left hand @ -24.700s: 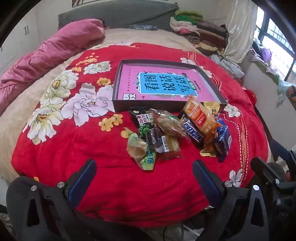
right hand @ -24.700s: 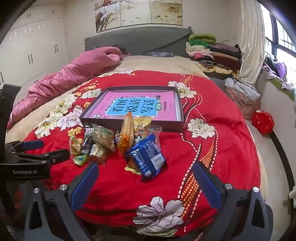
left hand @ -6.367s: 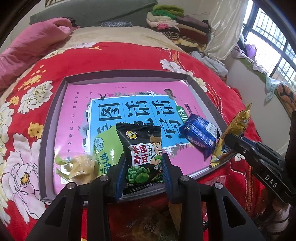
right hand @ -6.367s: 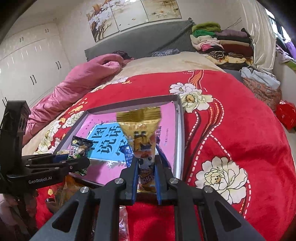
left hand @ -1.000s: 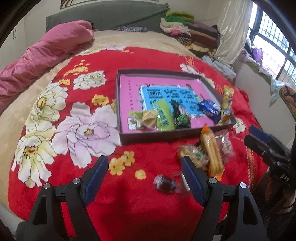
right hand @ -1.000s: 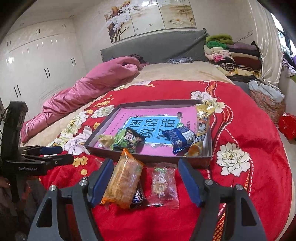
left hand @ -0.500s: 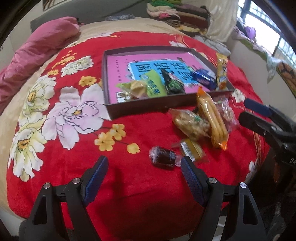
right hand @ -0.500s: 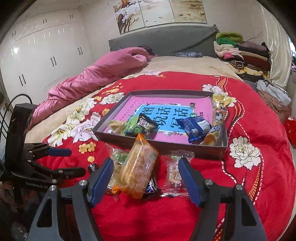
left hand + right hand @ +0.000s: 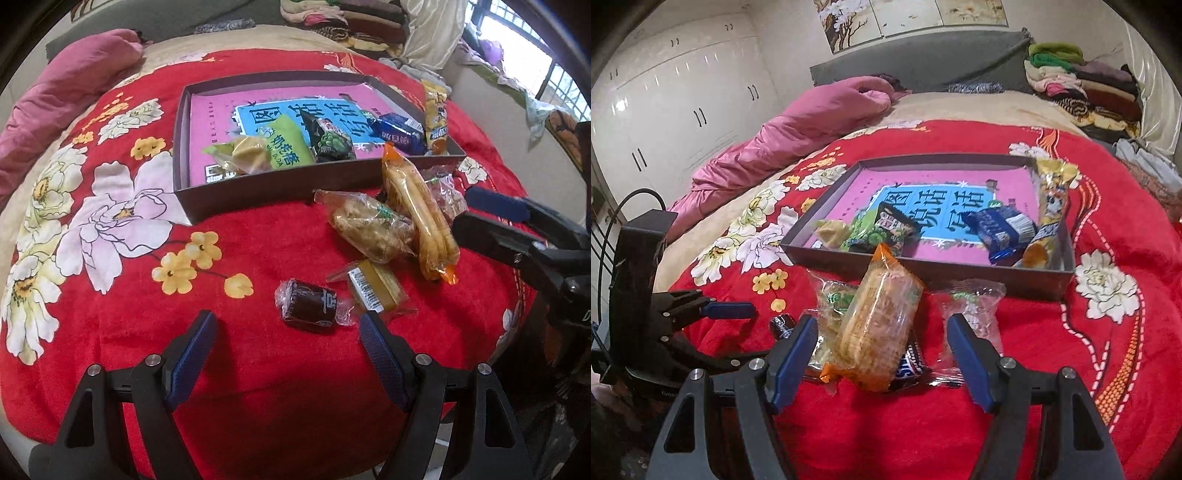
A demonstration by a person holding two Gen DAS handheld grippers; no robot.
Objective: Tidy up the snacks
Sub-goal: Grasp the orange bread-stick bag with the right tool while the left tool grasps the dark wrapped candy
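Left gripper (image 9: pixel 286 325) with jaws spread wide and nothing held; they have just been closing slightly, with only the red blanket (image 9: pixel 258 369) between the blue pads. A dark wrapped candy (image 9: pixel 308 304) lies just ahead of the gap, toward the pad at 3 o'clock, apart from both pads. A yellow barcoded bar (image 9: pixel 375 290) lies just beside the candy at its 2 o'clock.

Right gripper (image 9: pixel 881 328) likewise wide, gripping nothing. An orange-ended biscuit pack (image 9: pixel 877 325) lies between its pads without being pressed, resting on a dark chocolate bar (image 9: pixel 910 367). A clear packet (image 9: pixel 975 306) lies at the pad at 3 o'clock; whether they touch cannot be told.

The box (image 9: pixel 960 275) sits on the blanket at 12 o'clock from the loose pile. Inside: a pale yellow sweet (image 9: pixel 245 151), a green pack (image 9: pixel 286 146), a black pea pack (image 9: pixel 328 138), a blue pack (image 9: pixel 397 131) and a gold pack (image 9: pixel 436 114) leaning on the wall at 3 o'clock.
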